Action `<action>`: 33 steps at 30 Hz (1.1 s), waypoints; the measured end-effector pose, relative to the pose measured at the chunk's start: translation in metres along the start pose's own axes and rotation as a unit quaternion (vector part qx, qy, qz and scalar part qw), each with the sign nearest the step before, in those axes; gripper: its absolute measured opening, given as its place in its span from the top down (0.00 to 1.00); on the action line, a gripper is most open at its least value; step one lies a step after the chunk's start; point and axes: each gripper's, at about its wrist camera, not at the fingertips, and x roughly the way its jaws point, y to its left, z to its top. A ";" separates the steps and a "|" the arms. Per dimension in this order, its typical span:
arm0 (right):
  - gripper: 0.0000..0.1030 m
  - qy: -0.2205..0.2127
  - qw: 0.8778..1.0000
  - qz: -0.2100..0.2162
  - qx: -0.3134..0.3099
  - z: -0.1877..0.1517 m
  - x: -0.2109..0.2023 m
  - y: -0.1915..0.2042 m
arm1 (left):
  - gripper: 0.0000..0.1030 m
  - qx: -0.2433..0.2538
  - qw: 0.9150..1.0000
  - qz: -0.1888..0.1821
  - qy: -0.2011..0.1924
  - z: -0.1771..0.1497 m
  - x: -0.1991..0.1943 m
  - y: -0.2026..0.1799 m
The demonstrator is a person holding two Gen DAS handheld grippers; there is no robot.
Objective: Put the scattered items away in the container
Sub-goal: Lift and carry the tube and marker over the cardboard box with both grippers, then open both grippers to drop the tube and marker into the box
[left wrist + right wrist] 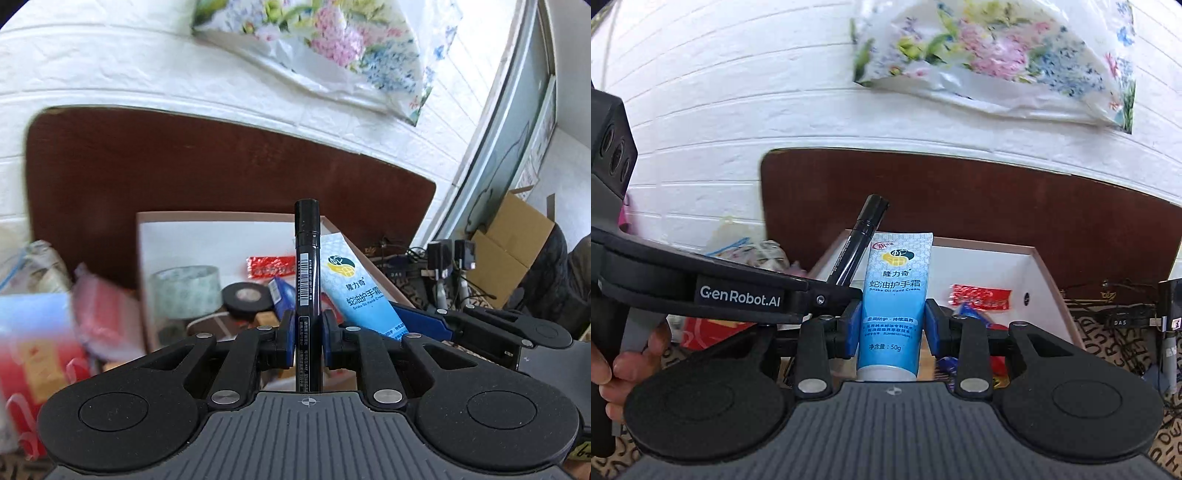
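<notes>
While the left gripper (308, 339) has its jaws clamped on a black marker (306, 258) standing upright, the right gripper (892, 328) has its jaws clamped on a blue hand cream tube (895, 295). Both hang above the open white box (147, 258) by the desk's (184, 158) near edge. Tape rolls (184, 291) and a red packet (269, 267) lie inside it.

Light-blue plastic hand-cream tube (894, 295): "隆力奇", "蛇油护手霜", "Snake Oil Hand Cream", "净含量: 50g". Black arm of left tongs (738, 295), at 9 o'clock: "GenRobot.AI". Black marker pen (306, 266): barcode label, digits unreadable.
</notes>
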 end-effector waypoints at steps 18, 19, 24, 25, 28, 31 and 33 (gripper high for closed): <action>0.61 0.106 0.993 -0.016 0.044 -0.017 0.121 -0.092 | 0.83 0.017 0.995 0.031 0.093 0.021 0.152 0.004; 0.61 0.107 0.993 -0.018 0.045 -0.017 0.123 -0.094 | 0.69 0.016 0.995 0.032 0.092 0.022 0.154 0.004; 0.34 0.106 0.992 -0.037 0.059 -0.017 0.126 -0.103 | 0.05 -0.032 0.992 0.092 0.081 0.026 0.153 0.008; 0.27 0.099 0.993 -0.026 0.058 -0.017 0.122 -0.103 | 0.04 -0.037 0.993 0.085 0.077 0.027 0.150 0.010; 0.09 0.079 0.995 -0.032 0.043 -0.018 0.111 -0.098 | 0.03 -0.031 0.995 0.055 0.082 0.026 0.147 0.010; 0.08 0.079 0.996 -0.046 0.025 -0.019 0.106 -0.091 | 0.00 -0.021 0.994 0.068 0.082 0.023 0.144 0.006; 0.08 0.081 0.995 -0.043 0.029 -0.021 0.101 -0.087 | 0.00 -0.016 0.994 0.071 0.080 0.022 0.141 0.005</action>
